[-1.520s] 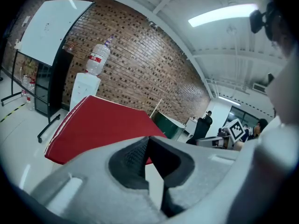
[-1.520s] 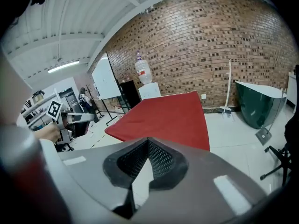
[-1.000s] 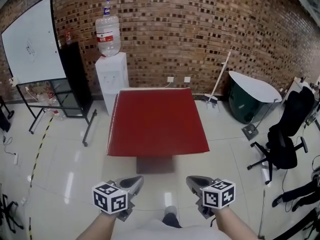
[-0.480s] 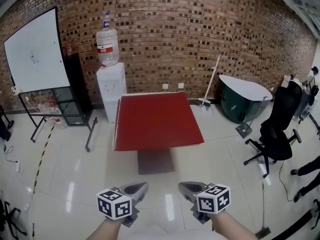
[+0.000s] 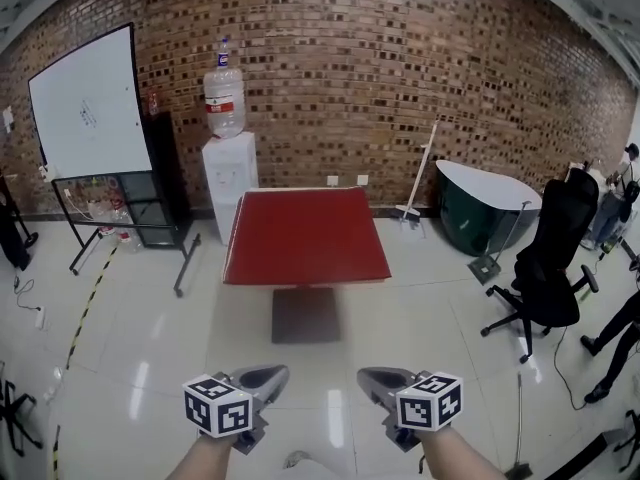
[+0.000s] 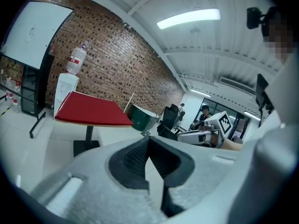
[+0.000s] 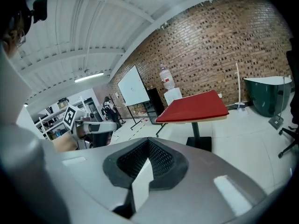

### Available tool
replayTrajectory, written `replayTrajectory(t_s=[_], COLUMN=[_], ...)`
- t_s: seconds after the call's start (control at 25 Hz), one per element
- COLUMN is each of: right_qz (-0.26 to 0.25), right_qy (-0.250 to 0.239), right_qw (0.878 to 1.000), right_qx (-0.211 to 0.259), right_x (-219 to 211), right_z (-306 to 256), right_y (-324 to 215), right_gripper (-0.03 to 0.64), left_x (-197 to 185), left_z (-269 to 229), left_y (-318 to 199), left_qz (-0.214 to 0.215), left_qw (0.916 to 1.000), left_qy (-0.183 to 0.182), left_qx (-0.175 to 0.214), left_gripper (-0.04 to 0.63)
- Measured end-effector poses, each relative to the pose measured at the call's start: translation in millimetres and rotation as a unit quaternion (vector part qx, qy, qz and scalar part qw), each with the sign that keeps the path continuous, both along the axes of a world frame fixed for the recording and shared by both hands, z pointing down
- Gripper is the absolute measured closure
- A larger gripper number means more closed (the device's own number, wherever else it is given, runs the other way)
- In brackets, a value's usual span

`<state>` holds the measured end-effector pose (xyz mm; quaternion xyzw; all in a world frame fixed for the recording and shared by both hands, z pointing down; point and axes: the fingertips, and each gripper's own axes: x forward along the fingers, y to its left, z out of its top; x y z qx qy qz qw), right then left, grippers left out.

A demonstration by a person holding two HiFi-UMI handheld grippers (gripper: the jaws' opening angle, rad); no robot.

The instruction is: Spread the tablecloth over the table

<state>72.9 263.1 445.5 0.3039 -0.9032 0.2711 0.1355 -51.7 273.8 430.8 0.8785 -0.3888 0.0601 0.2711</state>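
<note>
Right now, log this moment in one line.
left gripper: shut, empty | right gripper: shut, empty | tablecloth: spread on table, untouched

Bright even light fr. ceiling strip [image 6: 189, 17], glare on floor [image 5: 140, 378], fisheye warp, dark corners.

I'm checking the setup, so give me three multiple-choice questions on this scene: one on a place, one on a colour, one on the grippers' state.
1. Where is the water dispenser? A. on the table B. at the brick wall, behind the table C. in front of the table
2. The table's top is: A. blue B. red C. white
3. The left gripper and right gripper have fingers: A. shut, empty B. wide open C. shut on cloth
Key: 1 B, it stands beyond the table's far edge; 2 B, red in all views; 3 A, fingers meet with nothing between.
</note>
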Motion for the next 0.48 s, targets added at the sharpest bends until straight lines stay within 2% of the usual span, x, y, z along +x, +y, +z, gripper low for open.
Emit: replayTrajectory(t_s=[0.32, 0.48], right_qz=[-0.016, -0.015], right_qy=[-0.003, -0.005], right_qw=[1.000, 1.000], right_qx=[0.012, 0.019], right_x=[36, 40], right_z=[-13, -25], right_y=[86, 112], right_gripper=[0.618, 0.618], left_x=[53, 55], left_z=[-10, -22], left_y=[88, 114], left_qz=[0.010, 0.013], left_qw=[0.9999, 0.9997], left_qy=[0.008, -0.002], left_qx=[0.010, 0.019], left_gripper=[0.594, 0.594])
